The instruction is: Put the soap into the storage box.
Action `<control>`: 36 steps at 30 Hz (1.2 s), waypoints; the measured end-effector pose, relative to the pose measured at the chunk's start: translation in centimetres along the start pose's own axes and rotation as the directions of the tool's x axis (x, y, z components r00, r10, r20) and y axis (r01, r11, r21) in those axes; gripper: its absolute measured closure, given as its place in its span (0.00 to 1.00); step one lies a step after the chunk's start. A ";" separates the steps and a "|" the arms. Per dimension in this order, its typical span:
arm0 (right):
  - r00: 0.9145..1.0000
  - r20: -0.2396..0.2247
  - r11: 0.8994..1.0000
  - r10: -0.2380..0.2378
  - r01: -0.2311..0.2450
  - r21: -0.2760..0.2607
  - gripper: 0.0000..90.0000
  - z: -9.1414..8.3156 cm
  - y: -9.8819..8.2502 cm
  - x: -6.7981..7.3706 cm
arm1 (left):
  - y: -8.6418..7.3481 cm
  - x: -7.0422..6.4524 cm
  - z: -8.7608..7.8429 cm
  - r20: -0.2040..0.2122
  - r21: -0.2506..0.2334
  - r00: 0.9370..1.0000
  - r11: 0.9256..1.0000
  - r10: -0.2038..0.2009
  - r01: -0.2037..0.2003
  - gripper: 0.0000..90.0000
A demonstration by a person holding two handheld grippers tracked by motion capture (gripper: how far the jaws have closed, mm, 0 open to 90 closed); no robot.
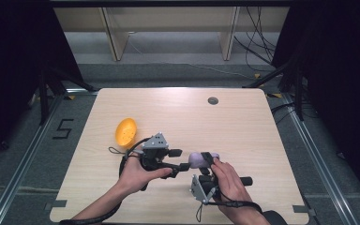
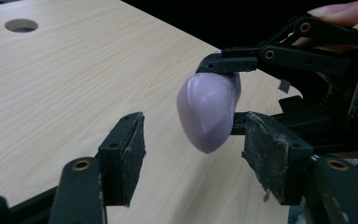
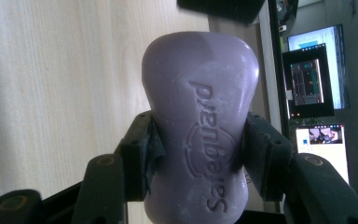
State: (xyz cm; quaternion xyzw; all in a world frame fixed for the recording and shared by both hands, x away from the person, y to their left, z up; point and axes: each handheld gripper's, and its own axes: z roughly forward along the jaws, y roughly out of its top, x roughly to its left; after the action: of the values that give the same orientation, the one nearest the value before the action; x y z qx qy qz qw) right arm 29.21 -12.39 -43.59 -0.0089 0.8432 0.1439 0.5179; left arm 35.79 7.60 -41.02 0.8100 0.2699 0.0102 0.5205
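A purple bar of soap with embossed lettering is held above the wooden table, and my right gripper is shut on it. In the right gripper view both pads press the soap's narrow waist, inside the right gripper. My left gripper sits just left of the soap, jaws open and pointing at it. In the left gripper view the soap's rounded end hangs just ahead of the gap of the left gripper, touching neither pad. Behind it the right gripper clamps the far end.
A yellow oval object lies on the table left of the left hand. A round cable hole marks the far middle of the tabletop. Monitors stand beyond the table edge in the right gripper view.
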 end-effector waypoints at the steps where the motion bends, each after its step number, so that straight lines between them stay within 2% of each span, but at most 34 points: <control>1: 1.000 0.000 1.000 0.000 0.000 0.000 0.56 0.0 0.0 0.0 | 0.0 0.0 0.0 0.000 0.000 1.000 1.000 0.000 0.000 0.42; 4: 1.000 0.018 1.000 0.001 -0.001 -0.005 0.56 0.0 0.2 0.0 | 0.1 -0.1 0.6 -0.001 0.006 1.000 1.000 0.007 -0.007 0.42; 9: 1.000 0.019 1.000 0.001 -0.001 -0.013 0.56 0.0 0.3 0.1 | 0.3 -0.1 1.4 0.034 0.012 0.999 1.000 0.008 -0.009 0.44; 10: 1.000 0.018 1.000 -0.002 0.002 -0.015 0.56 0.0 0.4 0.1 | 0.4 -0.2 1.5 0.022 0.019 1.000 1.000 0.007 -0.007 0.44; 12: 1.000 0.016 1.000 -0.004 0.004 -0.017 0.56 -0.1 0.5 0.2 | 0.3 -0.3 1.8 0.030 0.012 1.000 1.000 -0.001 0.001 0.46; 14: 1.000 0.018 1.000 -0.006 0.007 -0.023 0.56 -0.1 0.5 0.2 | 0.3 -0.3 2.0 0.021 0.010 1.000 1.000 -0.004 0.004 0.49; 15: 1.000 0.012 1.000 0.008 -0.008 -0.019 0.56 -0.1 0.6 0.3 | 0.2 -0.4 2.3 0.024 0.012 1.000 1.000 -0.018 0.018 0.50; 16: 1.000 0.012 1.000 0.008 -0.008 -0.019 0.56 -0.1 0.6 0.3 | 0.2 -0.4 2.3 0.024 0.012 1.000 1.000 -0.018 0.018 0.50; 17: 1.000 0.008 1.000 0.016 -0.016 -0.017 0.56 -0.1 0.6 0.4 | 0.2 -0.3 2.2 0.043 0.025 0.999 0.999 -0.021 0.020 0.50; 18: 1.000 0.013 1.000 0.003 -0.002 -0.023 0.56 -0.1 0.6 0.4 | 0.2 -0.3 2.3 0.044 0.019 0.999 1.000 -0.015 0.015 0.50; 20: 1.000 0.006 1.000 0.010 -0.010 -0.026 0.56 -0.1 0.7 0.4 | 0.1 -0.4 2.5 0.035 -0.004 0.999 1.000 -0.012 0.012 0.51; 22: 1.000 0.005 1.000 0.011 -0.011 -0.028 0.56 -0.2 0.8 0.4 | 0.2 -0.2 2.4 0.048 0.016 0.999 1.000 -0.007 0.007 0.52; 24: 1.000 0.018 0.999 -0.007 0.007 -0.033 0.56 -0.2 0.9 0.3 | 0.2 -0.3 2.6 0.040 0.007 0.999 1.000 -0.010 0.010 0.54; 25: 1.000 0.013 1.000 0.013 -0.013 -0.027 0.56 -0.2 0.9 0.4 | 0.2 -0.3 2.5 0.046 0.022 0.999 1.000 -0.009 0.008 0.54; 27: 1.000 0.016 1.000 0.005 -0.004 -0.026 0.56 -0.2 0.9 0.4 | 0.2 -0.3 2.6 0.042 0.022 0.999 1.000 -0.022 0.021 0.55; 28: 1.000 0.021 1.000 0.011 -0.011 -0.027 0.56 -0.2 0.9 0.5 | 0.2 -0.1 2.6 0.059 0.018 0.998 1.000 -0.007 0.006 0.56; 29: 1.000 0.020 0.999 -0.020 0.020 -0.038 0.56 -0.2 1.0 0.3 | 0.2 -0.2 2.7 0.049 0.013 0.999 1.000 -0.009 0.008 0.56; 33: 1.000 0.022 0.999 -0.019 0.019 -0.035 0.56 -0.2 1.0 0.4 | 0.2 0.0 2.7 0.074 0.016 0.997 1.000 -0.020 0.019 0.56; 35: 0.999 0.021 0.999 -0.026 0.027 -0.035 0.56 -0.2 0.9 0.4 | 0.2 0.0 2.7 0.063 0.023 0.997 0.999 -0.034 0.032 0.56; 36: 0.999 0.024 0.999 -0.026 0.027 -0.036 0.56 -0.2 0.9 0.4 | 0.2 0.1 2.6 0.072 0.028 0.997 0.999 -0.034 0.032 0.57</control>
State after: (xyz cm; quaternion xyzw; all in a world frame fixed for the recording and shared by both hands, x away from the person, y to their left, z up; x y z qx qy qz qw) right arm 28.67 -11.51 -43.61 -0.0278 0.8341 0.1522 0.5295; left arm 36.77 5.44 -42.07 0.8123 0.2642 -0.0311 0.5190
